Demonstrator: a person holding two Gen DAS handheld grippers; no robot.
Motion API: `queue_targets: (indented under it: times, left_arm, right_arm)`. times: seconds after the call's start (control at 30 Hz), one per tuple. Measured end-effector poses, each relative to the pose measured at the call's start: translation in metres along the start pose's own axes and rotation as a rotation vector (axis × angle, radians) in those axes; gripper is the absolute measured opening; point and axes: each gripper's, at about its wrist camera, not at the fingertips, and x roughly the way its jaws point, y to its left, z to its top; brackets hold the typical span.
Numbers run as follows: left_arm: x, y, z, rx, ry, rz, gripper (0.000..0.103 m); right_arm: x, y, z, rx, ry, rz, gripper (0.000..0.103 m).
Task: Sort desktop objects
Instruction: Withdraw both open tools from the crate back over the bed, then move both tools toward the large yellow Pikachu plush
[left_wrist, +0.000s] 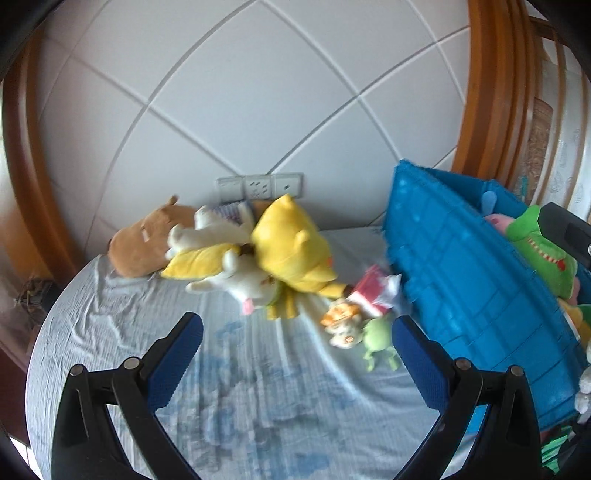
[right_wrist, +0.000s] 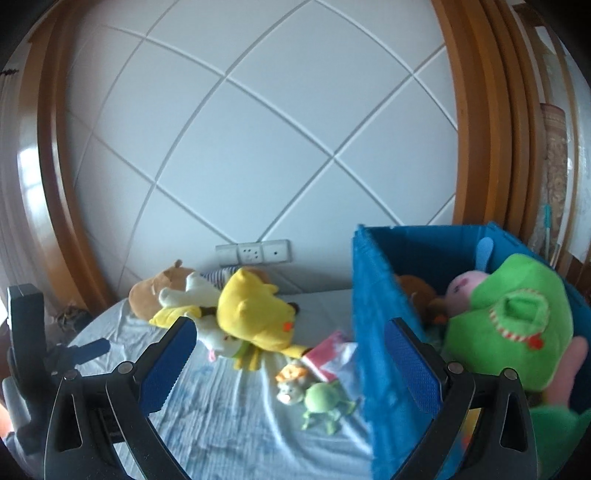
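Observation:
A pile of plush toys lies at the back of the sheet-covered surface: a yellow plush (left_wrist: 291, 245) (right_wrist: 255, 314), a white plush (left_wrist: 243, 280), a brown plush (left_wrist: 144, 240) (right_wrist: 155, 291). Nearer lie a small orange-haired doll (left_wrist: 341, 323) (right_wrist: 291, 382), a small green one-eyed toy (left_wrist: 378, 339) (right_wrist: 321, 400) and a red-and-white packet (left_wrist: 373, 291) (right_wrist: 327, 354). A blue crate (left_wrist: 461, 295) (right_wrist: 373, 314) at the right holds a big green plush (right_wrist: 513, 321) (left_wrist: 543, 251) and others. My left gripper (left_wrist: 297, 356) is open and empty above the sheet. My right gripper (right_wrist: 290, 363) is open and empty, straddling the crate's left wall.
A white tiled headboard panel (left_wrist: 258, 92) with sockets (left_wrist: 260, 186) stands behind the toys, framed in brown wood (left_wrist: 491, 92). The left gripper's body (right_wrist: 26, 332) shows at the left edge of the right wrist view. The pale blue sheet (left_wrist: 240, 406) spreads in front.

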Motion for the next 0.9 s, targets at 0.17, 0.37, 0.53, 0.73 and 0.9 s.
queue_targets:
  times: [0.17,0.37,0.53,0.73,0.9]
  left_arm:
    - [0.007,0.035,-0.011,-0.034,0.028,0.026,0.103]
    - [0.027,0.07,-0.015,-0.083,0.069,0.121,0.103]
    - [0.05,0.097,-0.015,-0.131,0.107,0.16,0.103]
    - [0.089,0.129,0.002,-0.142,0.14,0.158,0.103]
    - [0.131,0.142,0.031,-0.091,0.148,0.157,0.103]
  right_arm:
    - [0.025,0.033,-0.012,-0.022,0.054,0.033,0.103]
    - [0.07,0.048,-0.021,-0.024,0.115,0.097,0.103]
    - [0.117,0.052,-0.03,-0.035,0.192,0.126,0.103]
    - [0.17,0.062,-0.039,-0.027,0.276,0.125,0.103]
    - [0.21,0.069,-0.027,-0.008,0.291,0.068,0.103]
